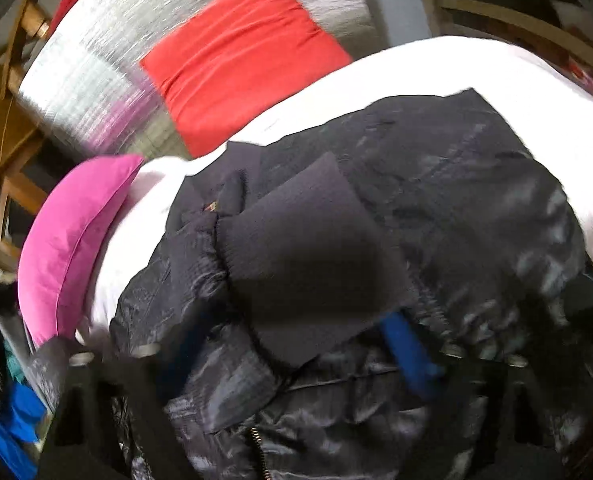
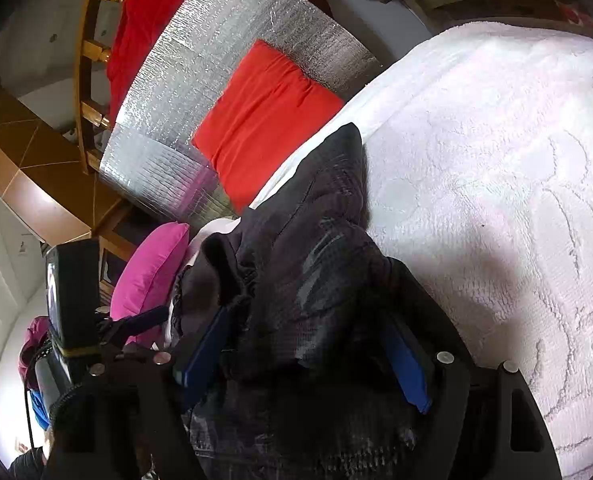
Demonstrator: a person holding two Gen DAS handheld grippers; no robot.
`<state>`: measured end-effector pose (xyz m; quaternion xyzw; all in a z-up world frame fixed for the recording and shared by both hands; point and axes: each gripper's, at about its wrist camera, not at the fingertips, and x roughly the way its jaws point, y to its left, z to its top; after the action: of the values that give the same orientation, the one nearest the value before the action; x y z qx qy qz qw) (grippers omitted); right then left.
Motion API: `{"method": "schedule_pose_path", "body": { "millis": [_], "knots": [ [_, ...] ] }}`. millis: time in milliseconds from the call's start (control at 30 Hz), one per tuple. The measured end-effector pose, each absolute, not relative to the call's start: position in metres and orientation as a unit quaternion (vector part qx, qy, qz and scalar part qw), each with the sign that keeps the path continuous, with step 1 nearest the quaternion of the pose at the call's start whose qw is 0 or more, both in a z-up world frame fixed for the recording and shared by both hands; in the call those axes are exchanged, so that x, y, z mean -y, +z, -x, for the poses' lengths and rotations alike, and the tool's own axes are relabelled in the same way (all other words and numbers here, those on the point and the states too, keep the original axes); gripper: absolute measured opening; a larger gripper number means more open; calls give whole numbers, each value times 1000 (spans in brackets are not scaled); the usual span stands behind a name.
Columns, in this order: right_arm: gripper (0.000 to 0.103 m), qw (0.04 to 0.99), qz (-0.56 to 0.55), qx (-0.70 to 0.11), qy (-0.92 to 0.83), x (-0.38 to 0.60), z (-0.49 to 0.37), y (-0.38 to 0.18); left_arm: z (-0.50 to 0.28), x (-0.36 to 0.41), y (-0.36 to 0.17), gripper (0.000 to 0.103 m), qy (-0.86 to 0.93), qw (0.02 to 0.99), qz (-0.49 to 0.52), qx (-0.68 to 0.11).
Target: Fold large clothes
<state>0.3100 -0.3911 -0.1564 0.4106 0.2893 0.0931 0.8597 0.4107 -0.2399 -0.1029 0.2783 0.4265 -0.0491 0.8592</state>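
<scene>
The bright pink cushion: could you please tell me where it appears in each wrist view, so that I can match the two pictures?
Left wrist view: the bright pink cushion lies at the left edge, against the white fluffy bed cover, left of the black shiny padded jacket.
Right wrist view: the cushion sits lower left of centre, left of the jacket.
Shared landmark: the red square cushion against the silver foil panel.

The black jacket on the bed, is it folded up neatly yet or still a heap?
Still a heap. The black jacket lies rumpled on the white blanket, a knit cuff flopped across it.
</scene>
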Motion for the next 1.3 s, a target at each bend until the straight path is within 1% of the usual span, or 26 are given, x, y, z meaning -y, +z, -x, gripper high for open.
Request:
{"method": "schedule_pose_path", "body": {
  "millis": [33, 67, 267, 400, 567, 867, 967, 1033, 1067, 1100, 1167, 1300],
  "knots": [
    [80, 860, -411, -289, 93, 391, -310, -156, -413, 232, -100, 53, -46, 863, -260, -431],
    [80, 860, -411, -289, 93, 391, -311, -156, -415, 219, -95, 49, -40, 870, -233, -433],
    [80, 861, -407, -290, 91, 390, -311, -156, -415, 142, -74, 39, -5, 903, -109, -415],
    [80, 863, -404, -291, 90, 389, -311, -156, -415, 88, -77, 38, 5, 904, -4, -428],
    [80, 864, -400, -292, 89, 390, -311, -155, -413, 41, -93, 38, 14, 894, 88, -440],
    [80, 865, -398, -293, 88, 389, -310, -155, -418, -7, -111, 38, 30, 876, 179, -447],
    [80, 865, -398, -293, 88, 389, -310, -155, -420, -22, -115, 39, 27, 867, 213, -449],
    [80, 865, -398, -293, 88, 389, -310, -155, -417, -30, -117, 47, 29, 862, 230, -450],
    [80, 865, -398, -293, 88, 389, -310, -155, -415, -34, -117, 56, 36, 860, 237, -451],
    [80, 865, -398, -293, 88, 389, -310, -155, -415, -38, -117, 63, 40, 859, 242, -449],
    [80, 865, -397, -293, 88, 389, -310, -155, -413, -48, -118, 66, 44, 859, 255, -442],
    [80, 865, -397, -293, 88, 389, -310, -155, -417, -62, -123, 67, 50, 849, 276, -447]
  ]
}}
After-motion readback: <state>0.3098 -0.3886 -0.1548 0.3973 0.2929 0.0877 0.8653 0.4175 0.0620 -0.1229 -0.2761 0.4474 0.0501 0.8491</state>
